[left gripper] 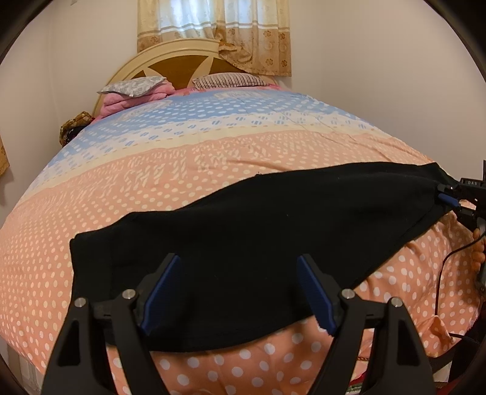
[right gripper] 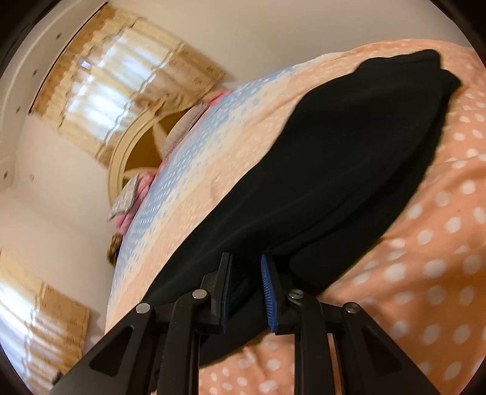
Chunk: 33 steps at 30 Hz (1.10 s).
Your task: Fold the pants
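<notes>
Black pants lie across the near part of the bed, stretched left to right. My left gripper is open, its blue-padded fingers spread wide just above the near left part of the pants, holding nothing. My right gripper shows at the right edge of the left wrist view, pinching the far right end of the pants. In the right wrist view the pants run away from the gripper, whose narrow jaws have black cloth between the blue pads.
The bed carries a quilt with peach and blue bands and white dots. Pillows and a headboard stand at the far end under a curtain. A cable hangs by the right gripper.
</notes>
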### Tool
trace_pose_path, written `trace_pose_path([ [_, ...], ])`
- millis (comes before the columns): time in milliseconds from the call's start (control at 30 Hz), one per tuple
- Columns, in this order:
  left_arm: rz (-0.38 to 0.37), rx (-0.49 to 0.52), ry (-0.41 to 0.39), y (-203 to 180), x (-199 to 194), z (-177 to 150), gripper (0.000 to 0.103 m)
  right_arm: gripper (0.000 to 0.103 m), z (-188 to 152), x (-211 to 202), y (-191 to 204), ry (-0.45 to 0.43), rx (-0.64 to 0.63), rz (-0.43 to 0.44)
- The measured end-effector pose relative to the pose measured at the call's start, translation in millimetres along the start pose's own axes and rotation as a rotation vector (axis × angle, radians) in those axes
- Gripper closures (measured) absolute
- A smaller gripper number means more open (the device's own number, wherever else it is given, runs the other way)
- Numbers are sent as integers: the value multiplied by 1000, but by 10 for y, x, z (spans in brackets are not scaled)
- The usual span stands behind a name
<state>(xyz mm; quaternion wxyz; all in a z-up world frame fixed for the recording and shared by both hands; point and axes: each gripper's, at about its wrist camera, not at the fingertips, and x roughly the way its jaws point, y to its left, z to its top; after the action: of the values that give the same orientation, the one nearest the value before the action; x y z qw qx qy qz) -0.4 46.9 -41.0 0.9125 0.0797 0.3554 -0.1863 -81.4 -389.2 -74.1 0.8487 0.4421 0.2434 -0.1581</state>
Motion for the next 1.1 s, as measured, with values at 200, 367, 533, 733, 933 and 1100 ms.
trace_pose_path([
  [200,2,-8,8,14,23,0,22,77,-163,77,-128,71,87,-15],
  [367,0,-8,20,24,46,-16,22,31,-273,37,45,53,24,54],
  [533,2,-24,14,64,33,-11,22,50,-275,129,138,48,1,25],
  [733,2,-33,18,94,39,-21,22,91,-443,283,399,109,-119,6],
  [933,26,-36,-3,169,-5,0,22,93,-466,-14,350,117,-89,37],
  [1100,18,-52,16,197,45,-26,22,93,-477,-45,316,117,-97,-17],
])
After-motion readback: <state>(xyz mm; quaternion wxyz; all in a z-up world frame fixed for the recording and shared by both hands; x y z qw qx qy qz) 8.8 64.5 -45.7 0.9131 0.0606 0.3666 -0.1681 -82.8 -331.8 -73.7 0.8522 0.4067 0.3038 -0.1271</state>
